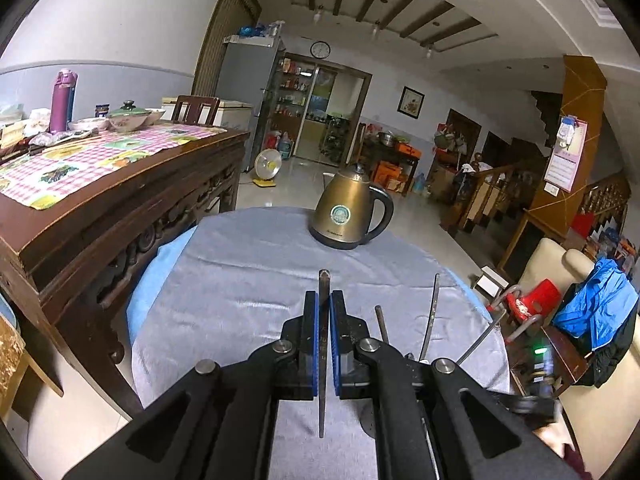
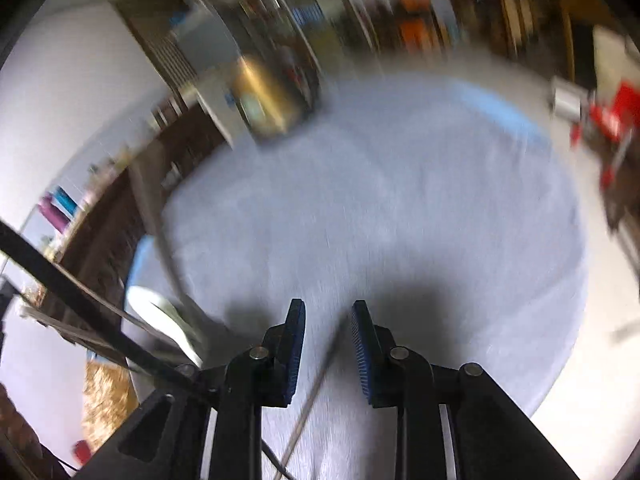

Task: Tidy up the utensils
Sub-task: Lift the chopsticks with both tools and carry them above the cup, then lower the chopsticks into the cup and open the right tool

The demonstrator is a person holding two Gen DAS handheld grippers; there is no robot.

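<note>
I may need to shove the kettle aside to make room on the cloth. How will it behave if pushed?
The kettle looks metal with a broad dark base, so it probably slides rather than tips. The loose cloth may bunch ahead of it. Its weight depends on water inside, which cannot be seen.

My left wrist view is sharp and evenly lit, with soft sheen on the cloth [image 1: 248, 280] and fisheye bending at the edges. My right wrist view is smeared by motion blur, a dark shadow mid-cloth.
</note>
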